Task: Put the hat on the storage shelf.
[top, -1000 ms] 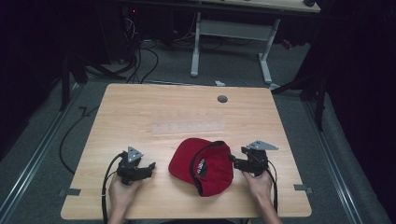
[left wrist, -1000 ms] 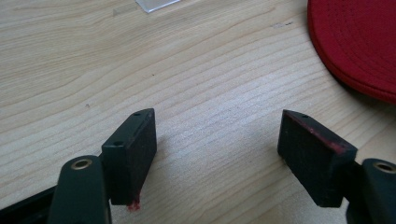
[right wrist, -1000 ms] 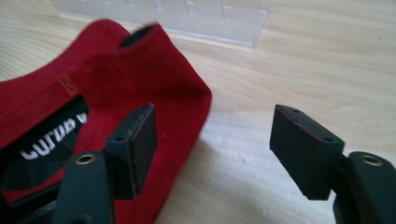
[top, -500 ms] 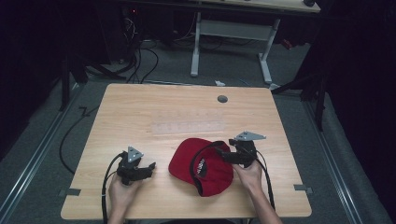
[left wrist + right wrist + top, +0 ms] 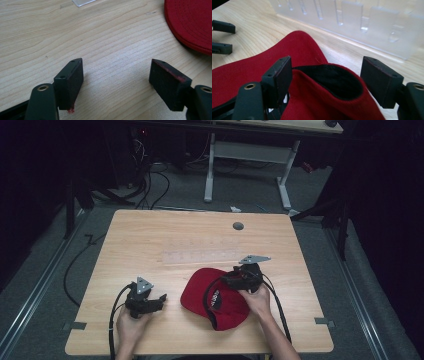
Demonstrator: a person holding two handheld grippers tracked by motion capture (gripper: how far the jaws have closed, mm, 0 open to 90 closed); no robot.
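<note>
A red cap [image 5: 200,289] lies upside down on the wooden table [image 5: 150,235], near the front edge, its black lining facing up. My right gripper [image 5: 227,281] reaches over the cap from the right. In the right gripper view its jaws [image 5: 325,72] have just been opening and stand wide, with the cap's rim [image 5: 312,75] rising between them; the right pad is clear of the fabric. My left gripper [image 5: 161,300] rests on the table left of the cap, open [image 5: 116,75] over bare wood, with the cap's edge [image 5: 192,22] at the upper right.
A clear plastic rack [image 5: 202,256] with slots lies flat just beyond the cap, close ahead in the right gripper view [image 5: 352,20]. A grey grommet [image 5: 238,226] sits near the far edge. Cables trail from both grippers off the front.
My right gripper has moved left and a little away from the person, from beside the cap to over its rim. The left gripper and the cap have stayed where they were.
</note>
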